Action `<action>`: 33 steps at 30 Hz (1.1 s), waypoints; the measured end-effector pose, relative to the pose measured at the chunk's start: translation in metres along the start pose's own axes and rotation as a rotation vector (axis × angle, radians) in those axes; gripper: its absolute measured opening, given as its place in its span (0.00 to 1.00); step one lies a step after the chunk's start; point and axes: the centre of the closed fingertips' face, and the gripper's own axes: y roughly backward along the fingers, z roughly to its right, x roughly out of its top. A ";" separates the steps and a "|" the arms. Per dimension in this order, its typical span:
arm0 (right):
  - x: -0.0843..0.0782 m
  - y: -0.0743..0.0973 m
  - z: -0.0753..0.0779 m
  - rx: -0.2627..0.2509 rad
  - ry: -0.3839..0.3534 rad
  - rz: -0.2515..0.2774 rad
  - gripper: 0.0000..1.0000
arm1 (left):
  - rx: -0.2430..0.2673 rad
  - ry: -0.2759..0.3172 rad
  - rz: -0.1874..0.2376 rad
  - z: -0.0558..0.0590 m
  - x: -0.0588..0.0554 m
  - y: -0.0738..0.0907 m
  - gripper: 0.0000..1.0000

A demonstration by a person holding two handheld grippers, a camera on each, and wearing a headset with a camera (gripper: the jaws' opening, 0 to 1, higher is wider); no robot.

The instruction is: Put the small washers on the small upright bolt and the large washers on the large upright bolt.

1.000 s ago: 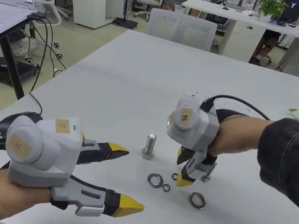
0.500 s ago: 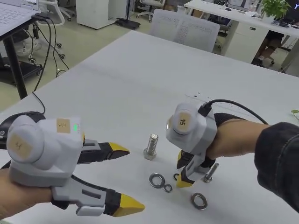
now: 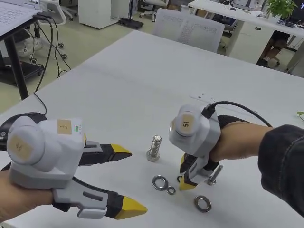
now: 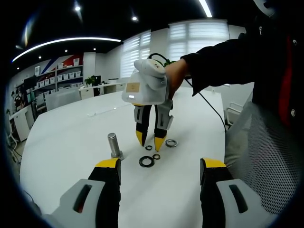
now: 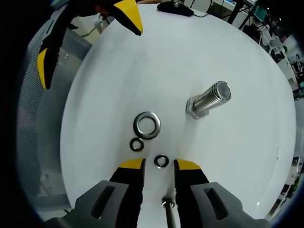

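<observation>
Over the counter (image 3: 142,85), left claw (image 4: 160,164) is wide open and empty at lower left of head view, well apart. The right claw (image 4: 149,141) points down, narrowly parted, holding nothing. The small washer (image 5: 161,161) lies flat just past its tips, lower centre of right gripper view, in line with the gap, so right is nearer.

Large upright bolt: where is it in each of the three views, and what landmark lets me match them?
Head view: the large bolt stands near centre, slightly low.
Left gripper view: the large bolt is left of centre, just above the left-hand jaw.
Right gripper view: the large bolt is right of centre, seen from above.
Shared landmark: the large washer nearest it.
</observation>
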 end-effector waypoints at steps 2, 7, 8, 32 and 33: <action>0.000 0.000 0.000 0.003 -0.002 0.001 0.25 | -0.001 0.001 0.000 0.000 0.000 0.000 0.67; -0.001 0.000 0.000 0.005 -0.005 0.004 0.25 | -0.002 0.000 0.000 0.000 0.000 -0.001 0.67; -0.001 0.000 0.000 0.005 -0.004 0.003 0.25 | -0.002 0.000 0.001 -0.001 0.001 -0.001 0.67; -0.002 0.000 0.002 -0.003 0.021 -0.009 0.16 | -0.003 0.004 0.000 -0.002 0.000 -0.004 0.66; -0.002 0.000 0.002 -0.003 0.022 -0.009 0.16 | -0.003 0.003 0.000 -0.002 0.000 -0.004 0.66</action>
